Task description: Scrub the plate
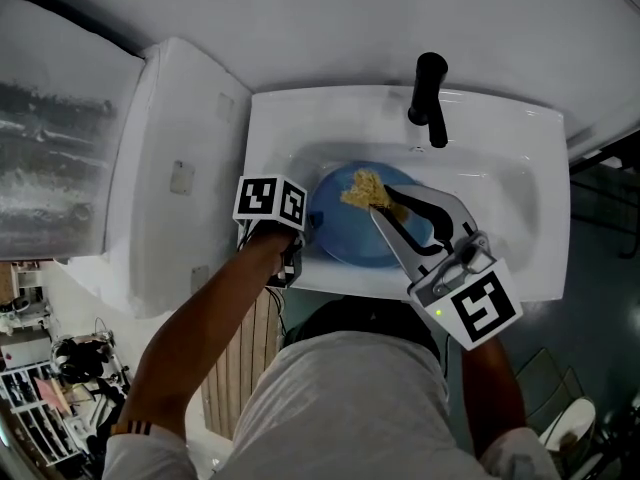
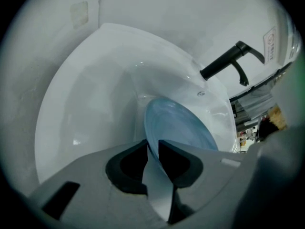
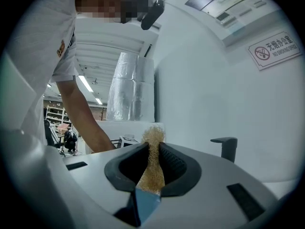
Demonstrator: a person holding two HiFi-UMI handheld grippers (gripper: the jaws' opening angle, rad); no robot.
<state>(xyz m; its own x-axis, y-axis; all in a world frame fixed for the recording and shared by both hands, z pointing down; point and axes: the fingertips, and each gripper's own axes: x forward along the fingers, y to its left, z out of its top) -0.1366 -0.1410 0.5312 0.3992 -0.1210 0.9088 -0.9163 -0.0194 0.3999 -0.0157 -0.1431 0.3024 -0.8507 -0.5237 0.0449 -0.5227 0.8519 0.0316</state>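
A blue plate (image 1: 345, 238) stands tilted in the white sink (image 1: 520, 168). My left gripper (image 1: 306, 234) is at the plate's left edge. In the left gripper view the plate (image 2: 183, 128) has its rim running between the two pads, and the left gripper (image 2: 152, 149) is shut on it. My right gripper (image 1: 378, 208) reaches over the plate from the right and is shut on a tan scrubber (image 1: 362, 190), which rests on the plate's upper face. In the right gripper view the scrubber (image 3: 152, 140) sticks up out of the right gripper (image 3: 153, 149).
A black faucet (image 1: 428, 98) stands at the back rim of the sink, just beyond the plate, and shows as the black faucet (image 2: 228, 61) in the left gripper view. A white cabinet (image 1: 170, 168) adjoins the sink on the left. The white wall carries a no-smoking sign (image 3: 274, 49).
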